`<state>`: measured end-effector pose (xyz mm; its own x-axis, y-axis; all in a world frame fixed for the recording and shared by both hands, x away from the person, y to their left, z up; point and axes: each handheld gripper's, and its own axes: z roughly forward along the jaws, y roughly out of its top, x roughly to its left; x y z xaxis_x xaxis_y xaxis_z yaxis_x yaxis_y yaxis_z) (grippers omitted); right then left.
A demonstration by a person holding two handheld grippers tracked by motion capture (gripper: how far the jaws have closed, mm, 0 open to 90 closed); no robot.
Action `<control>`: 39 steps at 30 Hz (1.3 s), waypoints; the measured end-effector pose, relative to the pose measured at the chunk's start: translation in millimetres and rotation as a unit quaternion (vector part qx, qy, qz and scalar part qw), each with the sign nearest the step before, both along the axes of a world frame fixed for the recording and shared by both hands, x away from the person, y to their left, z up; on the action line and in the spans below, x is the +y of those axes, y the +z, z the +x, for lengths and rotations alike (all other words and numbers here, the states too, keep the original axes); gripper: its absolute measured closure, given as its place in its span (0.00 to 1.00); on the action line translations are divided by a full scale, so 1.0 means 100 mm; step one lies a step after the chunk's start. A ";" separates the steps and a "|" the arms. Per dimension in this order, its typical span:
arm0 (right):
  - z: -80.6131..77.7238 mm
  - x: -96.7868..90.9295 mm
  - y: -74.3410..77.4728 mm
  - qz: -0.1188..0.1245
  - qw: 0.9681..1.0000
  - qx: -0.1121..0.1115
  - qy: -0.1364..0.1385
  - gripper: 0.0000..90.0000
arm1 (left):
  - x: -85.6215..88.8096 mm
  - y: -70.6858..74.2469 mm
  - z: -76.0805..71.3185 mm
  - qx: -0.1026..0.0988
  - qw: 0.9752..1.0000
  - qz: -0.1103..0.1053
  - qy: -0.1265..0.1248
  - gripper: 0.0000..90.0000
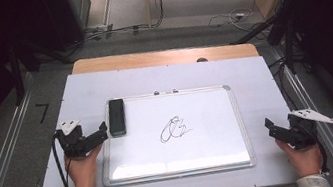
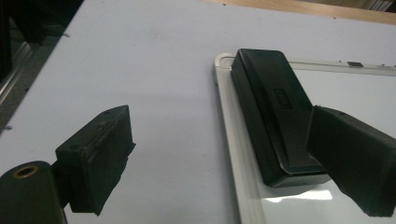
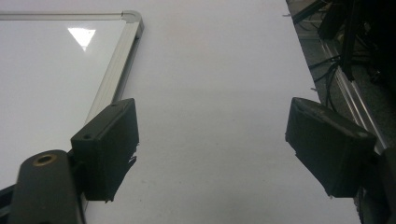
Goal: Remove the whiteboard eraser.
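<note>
A whiteboard (image 1: 228,114) with a silver frame lies flat on the white table cover, with a black scribble (image 1: 174,128) near its middle. A black eraser (image 1: 116,116) rests on the board's far left corner, seen close up as the eraser (image 2: 271,107) in the left gripper view. My left gripper (image 1: 102,132) is open at the board's left edge, just short of the eraser's near end; its right jaw overlaps the eraser in its own view. My right gripper (image 1: 272,128) is open to the right of the board, with nothing but table cover (image 3: 210,116) between its jaws.
The whiteboard frame (image 3: 114,70) runs along the left of the right gripper view. The table's right edge, metal rails (image 1: 307,101) and cables lie close beside the right hand. Dark stands and floor cables sit beyond the table's far wooden edge (image 1: 163,56).
</note>
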<state>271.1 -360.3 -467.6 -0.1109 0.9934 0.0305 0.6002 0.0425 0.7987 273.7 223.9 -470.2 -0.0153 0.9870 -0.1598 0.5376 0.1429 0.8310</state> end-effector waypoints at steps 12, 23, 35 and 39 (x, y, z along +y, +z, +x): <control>0.01 0.00 -0.01 0.001 1.000 0.004 -0.002 0.18 | -0.25 0.02 0.23 0.001 1.000 0.003 -0.030 0.10; 0.01 0.01 -0.01 0.002 1.000 0.005 -0.005 0.18 | -0.37 -0.08 0.60 0.022 1.000 0.010 -0.016 0.11; 0.01 0.01 -0.01 0.002 1.000 0.008 -0.006 0.18 | -0.53 -0.15 0.84 0.052 0.998 0.037 -0.023 0.20; 0.02 0.01 -0.02 0.002 1.000 0.008 -0.006 0.18 | -0.58 -0.14 0.90 0.067 0.996 0.058 -0.020 0.23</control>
<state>272.9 -359.4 -469.1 -0.0977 0.9945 0.0365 0.6135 0.0312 0.7891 363.4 166.0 -484.4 0.0103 0.9989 -0.0447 0.6484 0.0274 0.7608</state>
